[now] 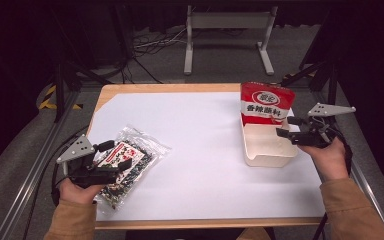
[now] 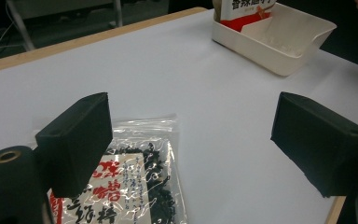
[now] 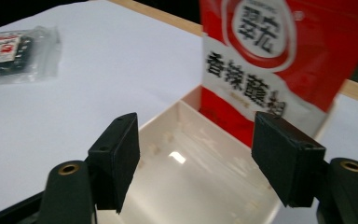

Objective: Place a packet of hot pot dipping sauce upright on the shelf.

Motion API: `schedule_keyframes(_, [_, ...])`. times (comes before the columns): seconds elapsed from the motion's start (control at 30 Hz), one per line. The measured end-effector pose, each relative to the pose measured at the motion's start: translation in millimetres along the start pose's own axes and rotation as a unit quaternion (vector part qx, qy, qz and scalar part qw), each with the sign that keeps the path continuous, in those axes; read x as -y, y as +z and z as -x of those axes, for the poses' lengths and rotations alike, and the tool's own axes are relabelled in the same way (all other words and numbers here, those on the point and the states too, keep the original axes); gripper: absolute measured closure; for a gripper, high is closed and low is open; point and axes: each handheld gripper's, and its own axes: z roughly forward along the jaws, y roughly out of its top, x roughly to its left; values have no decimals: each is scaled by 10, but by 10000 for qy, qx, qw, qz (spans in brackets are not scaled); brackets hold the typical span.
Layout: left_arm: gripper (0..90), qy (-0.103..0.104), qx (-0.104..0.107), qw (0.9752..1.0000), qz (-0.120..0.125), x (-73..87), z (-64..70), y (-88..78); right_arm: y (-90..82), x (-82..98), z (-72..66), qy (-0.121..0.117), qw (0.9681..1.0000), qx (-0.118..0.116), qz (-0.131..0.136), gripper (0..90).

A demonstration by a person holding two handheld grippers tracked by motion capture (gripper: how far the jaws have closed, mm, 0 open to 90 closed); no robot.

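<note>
The clear bag [image 1: 128,164] of dark bits with a red and white label lies flat near the front left corner of the white table top [image 1: 200,150]. Its long side runs slantwise, from the near left edge up toward the middle of the table. The left gripper [image 1: 111,153] hovers right above its near end. From above I cannot tell if the jaws touch the bag. The left gripper view helps here: the jaws stand wide apart and nothing is squeezed between them, and the bag [image 2: 135,182] lies under the left jaw.

Far over on the right sits a white tray [image 1: 269,149]. A red pouch [image 1: 266,102] stands upright at its far end. The right gripper [image 1: 286,127] hangs by the tray's right side. The right gripper view looks straight down into the tray [image 3: 200,182] and shows big black letters on the pouch [image 3: 279,51]. Its jaws are wide open too and hold nothing.
</note>
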Motion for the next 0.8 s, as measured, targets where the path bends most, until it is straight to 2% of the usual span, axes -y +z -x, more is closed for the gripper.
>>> schedule_keyframes(0.13, [107, -63, -61, 9999, -88, 12, -22, 1, -14, 11, -113, -71, 9998, -180, 76, 329])
schedule_keyframes(0.17, [106, -53, -77, 9999, -116, 15, -30, 0, -21, 32, -204, -111, 9992, -361, 141, 339])
schedule_keyframes(0.2, [106, -52, -94, 9999, -123, 17, -34, 0, -21, 32, -204, -111, 9992, -361, 141, 339])
schedule_keyframes(0.33, [98, -100, -280, 9994, -188, 27, -84, -11, -6, 66, -337, -206, 9979, -577, 220, 362])
schedule_keyframes(0.37, [97, -124, -293, 9993, -213, 32, -83, -12, 3, 72, -362, -249, 9977, -591, 204, 364])
schedule_keyframes(0.5, [108, 43, -332, 9990, -310, 36, -96, -12, 29, 98, -439, -292, 9970, -676, 236, 369])
schedule_keyframes(0.63, [117, 123, -377, 9985, -386, 43, -107, -10, 16, 101, -504, -377, 9964, -731, 228, 382])
schedule_keyframes(0.8, [114, 137, -395, 9982, -437, 56, -138, -19, -13, 94, -575, -477, 9952, -816, 265, 382])
